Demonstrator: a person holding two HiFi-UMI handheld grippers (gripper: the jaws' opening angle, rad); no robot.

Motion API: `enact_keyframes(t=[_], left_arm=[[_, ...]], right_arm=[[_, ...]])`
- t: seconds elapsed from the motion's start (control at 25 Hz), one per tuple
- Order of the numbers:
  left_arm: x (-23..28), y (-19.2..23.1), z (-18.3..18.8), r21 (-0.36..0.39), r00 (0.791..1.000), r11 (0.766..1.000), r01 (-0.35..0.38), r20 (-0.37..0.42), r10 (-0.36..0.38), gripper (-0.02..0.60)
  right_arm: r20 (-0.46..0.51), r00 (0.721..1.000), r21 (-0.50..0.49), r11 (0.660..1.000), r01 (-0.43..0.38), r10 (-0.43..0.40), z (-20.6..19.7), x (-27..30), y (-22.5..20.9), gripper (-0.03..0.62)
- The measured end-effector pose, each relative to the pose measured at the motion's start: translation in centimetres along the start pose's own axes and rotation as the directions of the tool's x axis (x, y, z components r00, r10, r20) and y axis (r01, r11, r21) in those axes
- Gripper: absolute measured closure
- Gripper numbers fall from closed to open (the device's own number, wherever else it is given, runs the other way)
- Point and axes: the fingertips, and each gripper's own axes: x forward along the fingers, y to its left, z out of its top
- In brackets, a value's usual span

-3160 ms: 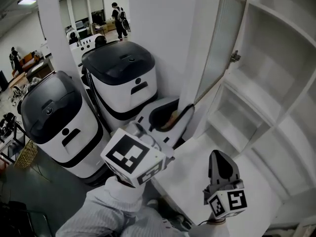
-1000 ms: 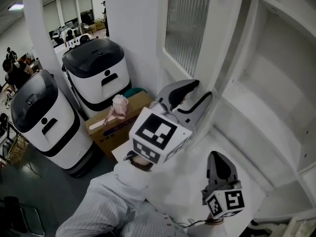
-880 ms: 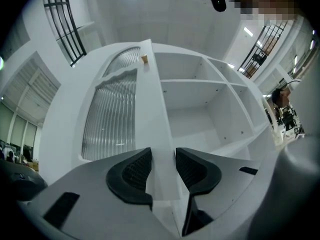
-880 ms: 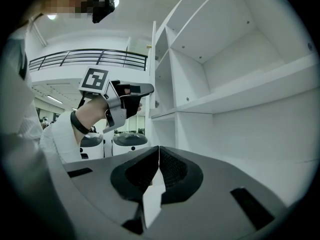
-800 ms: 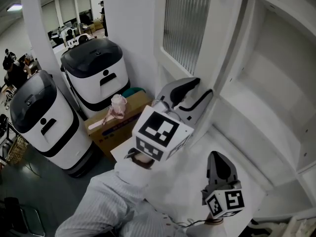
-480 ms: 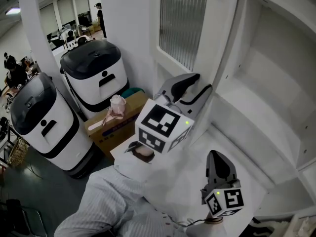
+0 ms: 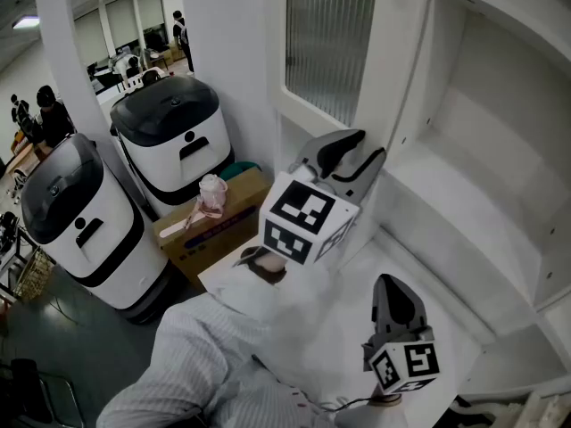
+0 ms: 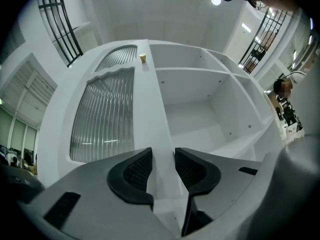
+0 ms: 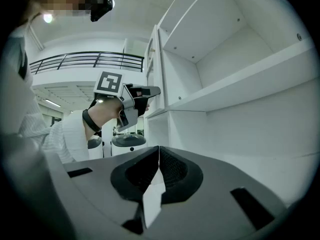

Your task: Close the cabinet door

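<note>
left tool (image 8: pixel 163 153), jaws apart and just narrowing astride the door (image 8: pixel 102 119) edge, looks mid-closing; next, push it flush to the cabinet (image 8: pixel 200 119). right tool (image 9: pixel 159 151) closed, empty.

The top of the cabinet door (image 7: pixel 330 52) runs off the upper edge of your head view. Its lower corner is hidden behind your left gripper (image 7: pixel 352 160), whose jaws have just been closing with the door's white edge showing between them. That gripper's marker cube covers most of your left hand. Your right gripper (image 7: pixel 397 297) is cut off just below its cube by the bottom edge, so the hand holding it is almost wholly out of the picture. The cabinet (image 7: pixel 500 150) shelves run off the right edge. The print on the cardboard box (image 7: pixel 210 230) is too small to read, the pink thing (image 7: pixel 212 194) on it is too small to name, and the people (image 7: pixel 45 114) far back are too small to make out.
</note>
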Motion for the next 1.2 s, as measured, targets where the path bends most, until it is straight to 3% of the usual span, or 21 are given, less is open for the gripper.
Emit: enact_keyframes(t=[0.6,0.84,1.04,1.2], left_arm=[[1.4,0.1,-0.5,0.006,1.0,1.0,-0.016,0.004,0.016,0.434],[1.4,0.0,-0.4,0.036,0.998,0.999,-0.02,0.056,0.018,0.434],[1.1,-0.1,-0.3,-0.011,0.999,1.0,0.015,0.048,-0.015,0.434],[-0.2,-0.4,0.0,0.002,0.999,1.0,0.011,0.047,-0.011,0.433]], right_arm=[[0.007,0.999,0.023,0.999,0.046,-0.046,-0.2,-1.0,-1.6,0.581],[0.005,0.999,0.017,0.999,0.051,-0.051,-0.1,-1.1,-1.6,0.58],[0.005,0.998,0.004,0.998,0.059,-0.059,0.4,-1.5,-1.7,0.58],[0.005,0.999,-0.022,0.999,0.042,-0.042,1.0,-1.6,-1.0,0.58]])
